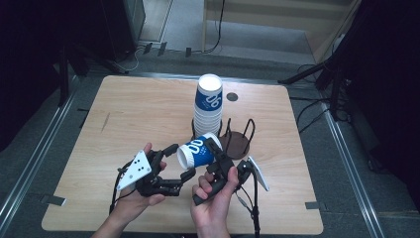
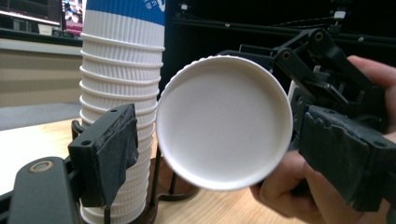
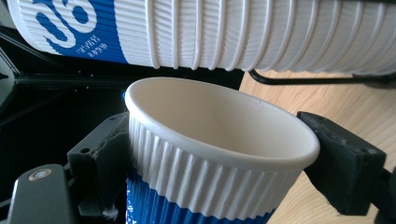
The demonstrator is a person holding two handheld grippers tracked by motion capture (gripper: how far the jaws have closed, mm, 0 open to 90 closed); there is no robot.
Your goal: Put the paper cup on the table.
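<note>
The left gripper point(image 1: 178, 162) sat near the front of the table point(image 1: 124, 114), its jaws spread wide with nothing between them. They pointed at the round mouth of a blue and white paper cup point(image 1: 198, 151). The cup lay on its side in the air, just in front of a tall stack of cups point(image 1: 208, 106) in a dark wire holder point(image 1: 242, 141). The right gripper point(image 1: 214, 148) squeezed the cup by its ribbed sides.
</note>
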